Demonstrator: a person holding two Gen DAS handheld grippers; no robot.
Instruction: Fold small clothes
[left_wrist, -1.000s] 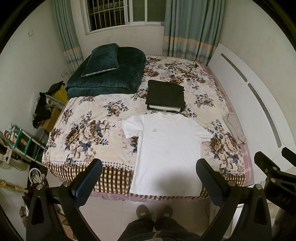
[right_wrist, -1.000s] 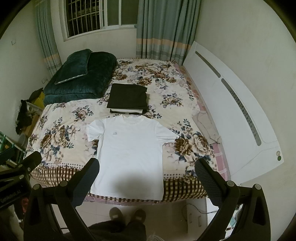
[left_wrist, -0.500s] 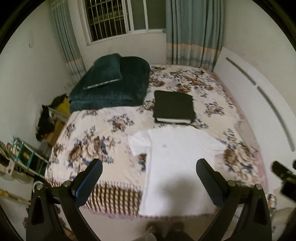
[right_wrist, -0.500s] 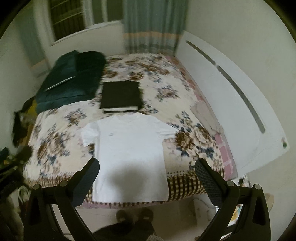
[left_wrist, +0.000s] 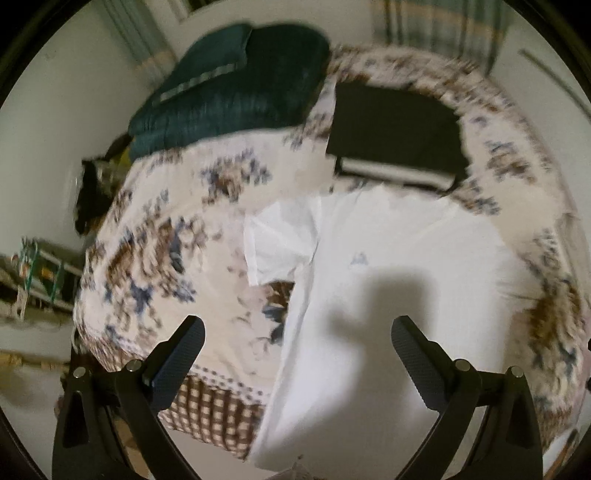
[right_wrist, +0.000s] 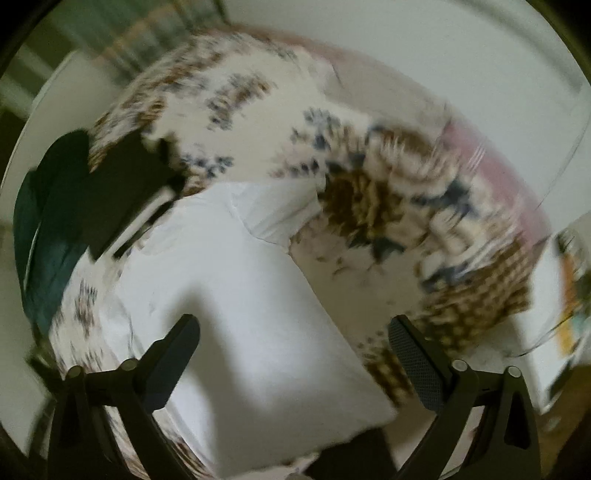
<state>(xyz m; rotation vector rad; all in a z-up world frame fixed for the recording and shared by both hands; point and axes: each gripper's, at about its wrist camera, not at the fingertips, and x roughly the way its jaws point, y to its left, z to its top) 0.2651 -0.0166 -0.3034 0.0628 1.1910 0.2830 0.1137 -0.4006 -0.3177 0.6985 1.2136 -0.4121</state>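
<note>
A white T-shirt (left_wrist: 388, 280) lies spread flat, front up, on the near part of a bed covered with a floral bedspread (left_wrist: 177, 236); its hem hangs just over the checked edge of the cover. A small pale logo sits on its chest, and one short sleeve lies out flat to the side. Beyond its collar rests a folded stack of dark clothes (left_wrist: 395, 129), and a dark green quilt (left_wrist: 236, 92) with a pillow on top lies at the far corner of the bed.

The left gripper (left_wrist: 297, 347) hangs over the shirt's lower left edge, its jaws wide apart with nothing between them. The right gripper (right_wrist: 293, 343) hangs over the shirt's lower right part; its jaws are wide apart and closing, also empty. Both views are blurred.
</note>
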